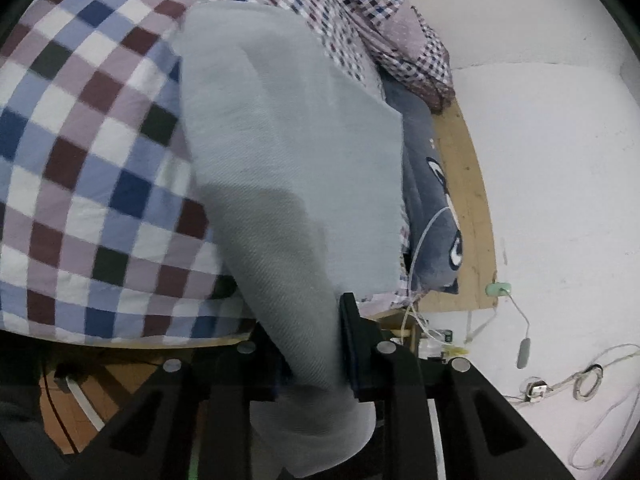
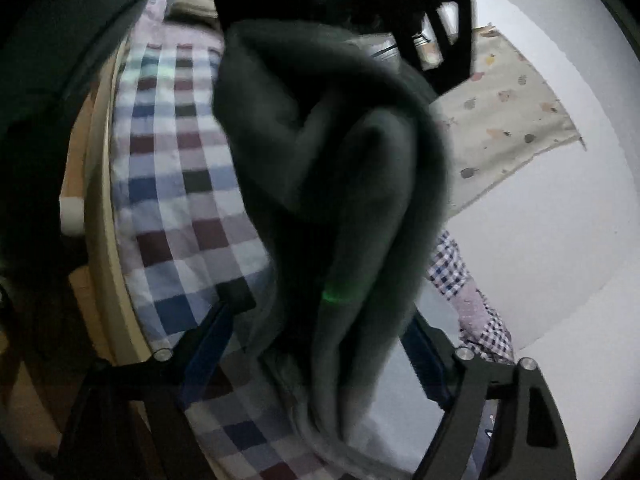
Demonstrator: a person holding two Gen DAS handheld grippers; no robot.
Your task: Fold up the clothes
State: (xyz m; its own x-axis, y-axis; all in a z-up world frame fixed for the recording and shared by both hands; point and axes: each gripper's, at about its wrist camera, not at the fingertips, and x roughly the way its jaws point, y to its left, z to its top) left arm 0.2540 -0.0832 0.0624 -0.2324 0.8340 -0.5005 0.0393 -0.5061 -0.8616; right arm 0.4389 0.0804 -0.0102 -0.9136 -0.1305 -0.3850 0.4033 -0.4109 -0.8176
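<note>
A light grey garment (image 1: pixel 288 152) lies draped over the checked bed cover (image 1: pixel 88 152) and runs down into my left gripper (image 1: pixel 308 320), which is shut on a thick bunch of it. Only the right finger (image 1: pixel 354 344) shows; the cloth hides the other one. In the right wrist view the same garment (image 2: pixel 340 168) looks dark and blurred, hanging in twisted folds from the left gripper (image 2: pixel 400 8) at the top. It passes between the fingers of my right gripper (image 2: pixel 328 308), which stand apart, the left finger (image 2: pixel 236 300) a little clear of the cloth.
A wooden bed frame (image 1: pixel 468 184) borders the cover, with a blue plush pillow (image 1: pixel 432 208) beside the white wall (image 1: pixel 560 160). Cables (image 1: pixel 580 384) trail near the wall. A small-check quilt (image 1: pixel 384 12) is heaped at the bed's far end. A patterned cloth (image 2: pixel 500 112) hangs on the wall.
</note>
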